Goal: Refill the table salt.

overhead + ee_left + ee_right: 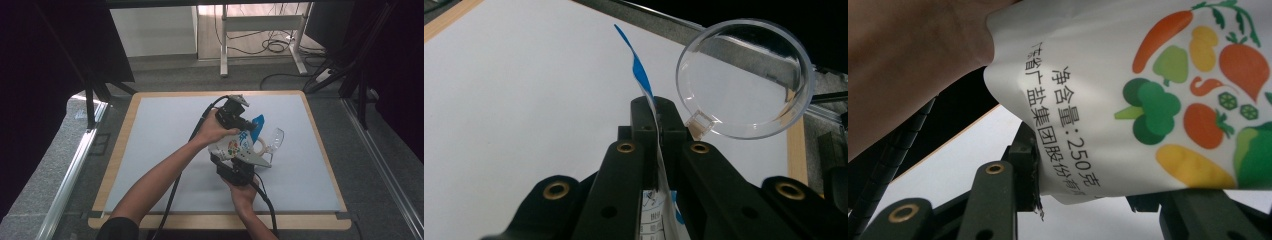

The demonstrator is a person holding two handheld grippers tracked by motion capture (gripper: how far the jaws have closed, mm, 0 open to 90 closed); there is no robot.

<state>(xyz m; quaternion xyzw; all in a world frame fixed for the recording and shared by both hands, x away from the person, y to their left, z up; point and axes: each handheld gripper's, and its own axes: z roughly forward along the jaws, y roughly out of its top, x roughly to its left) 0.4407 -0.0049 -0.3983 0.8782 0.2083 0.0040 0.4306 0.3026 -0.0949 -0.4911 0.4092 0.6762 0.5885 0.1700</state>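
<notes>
A white salt bag [234, 146] printed with vegetables, blue at its top, is held above the white mat between both grippers. My left gripper [250, 124] is shut on the bag's thin blue top edge [643, 80], which runs up between its jaws [657, 107]. My right gripper [235, 159] comes from the near side and is shut on the bag's lower end [1128, 100]; its right jaw is hidden behind the bag [1088, 175]. A clear round plastic cup [274, 139] sits just right of the bag, its round mouth facing the left gripper [746, 80].
The white mat [165, 150] covers a wood-edged table [120, 145]. Both forearms reach in from the near edge, with cables trailing back. A metal rail [75, 165] runs along the left, and desk legs with cables [272, 45] stand beyond the far edge.
</notes>
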